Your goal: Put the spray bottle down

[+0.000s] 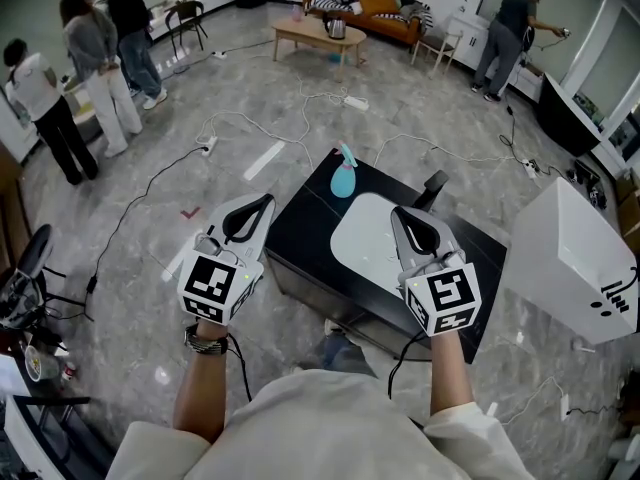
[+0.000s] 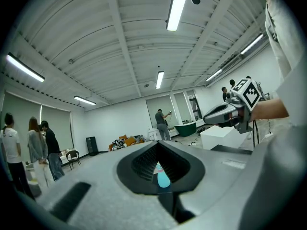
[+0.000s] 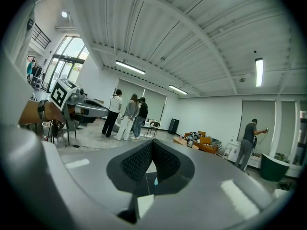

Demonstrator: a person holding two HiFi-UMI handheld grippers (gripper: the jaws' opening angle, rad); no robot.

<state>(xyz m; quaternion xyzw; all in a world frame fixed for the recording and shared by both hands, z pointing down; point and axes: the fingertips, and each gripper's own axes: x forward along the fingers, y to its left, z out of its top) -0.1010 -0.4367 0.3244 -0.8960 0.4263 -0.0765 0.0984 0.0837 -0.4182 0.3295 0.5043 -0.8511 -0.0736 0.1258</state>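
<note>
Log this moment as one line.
spray bottle: upright on black table, not held | left gripper: jaws shut, empty | right gripper: jaws shut, empty

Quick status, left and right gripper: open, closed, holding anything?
Left gripper: closed, empty.
Right gripper: closed, empty.
The spray bottle stands on the black table, in neither gripper.

head view: we look steeply down, table near.
left gripper view: we face level, across room.
right gripper view: same.
shared: spray bottle, far sofa.
</note>
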